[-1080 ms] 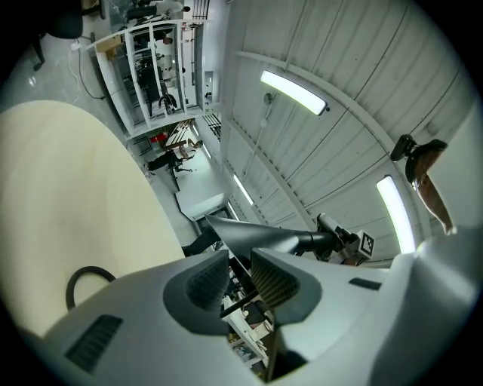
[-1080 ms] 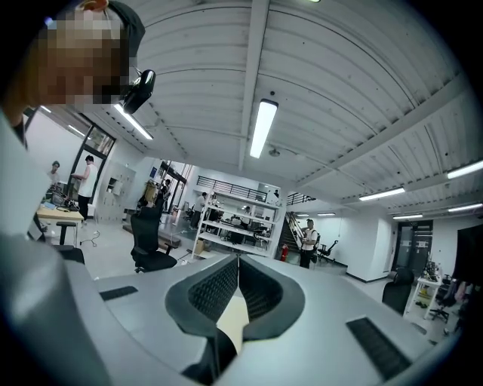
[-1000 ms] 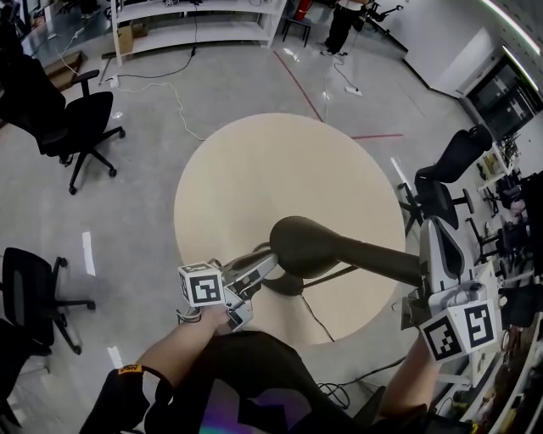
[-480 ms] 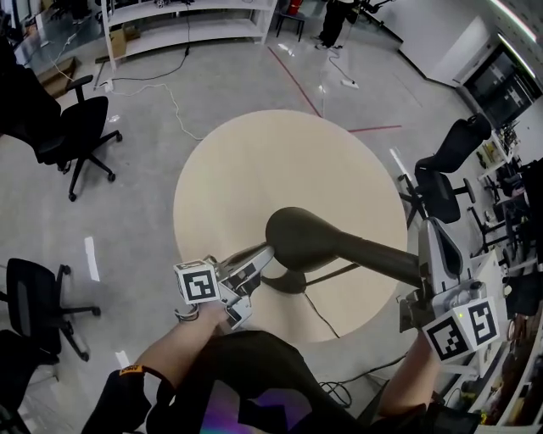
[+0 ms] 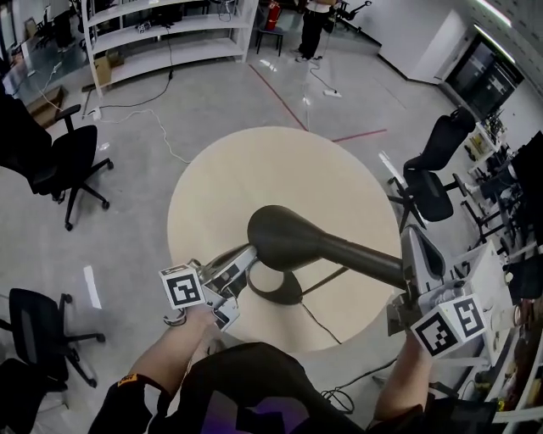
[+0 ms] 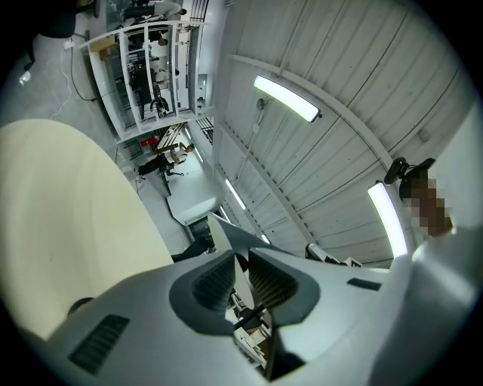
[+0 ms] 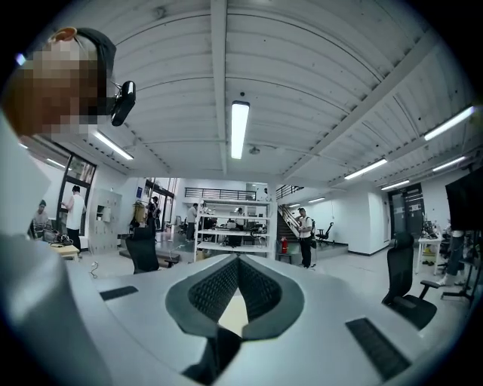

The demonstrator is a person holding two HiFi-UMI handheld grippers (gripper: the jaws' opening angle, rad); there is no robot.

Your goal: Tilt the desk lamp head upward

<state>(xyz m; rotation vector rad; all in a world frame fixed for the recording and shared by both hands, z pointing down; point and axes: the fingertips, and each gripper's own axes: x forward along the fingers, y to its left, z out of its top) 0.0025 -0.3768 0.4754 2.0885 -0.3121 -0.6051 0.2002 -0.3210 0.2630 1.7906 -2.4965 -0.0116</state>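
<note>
A dark desk lamp stands on the round beige table (image 5: pixel 254 169). Its big head (image 5: pixel 288 240) hangs high over the round base (image 5: pixel 273 291) and tapers to the right. My left gripper (image 5: pixel 251 253) reaches in under the head's left side, jaws together. In the left gripper view that gripper (image 6: pixel 240 273) points up at the ceiling, its pads closed with nothing between them. The right gripper (image 5: pixel 411 236) is by the head's narrow right end; whether it touches is unclear. Seen from its own camera, the right gripper (image 7: pixel 238 277) is shut with nothing held.
The lamp's cable (image 5: pixel 327 326) runs off the table's near edge. Office chairs stand at the left (image 5: pixel 59 161) and right (image 5: pixel 428 182). White shelving (image 5: pixel 170 34) lines the far wall, where a person (image 5: pixel 310 25) stands. A red line (image 5: pixel 280 93) marks the floor.
The lamp head and both grippers sit a little further left in the head view, and the view itself has shifted. Both grippers' jaws look unchanged.
</note>
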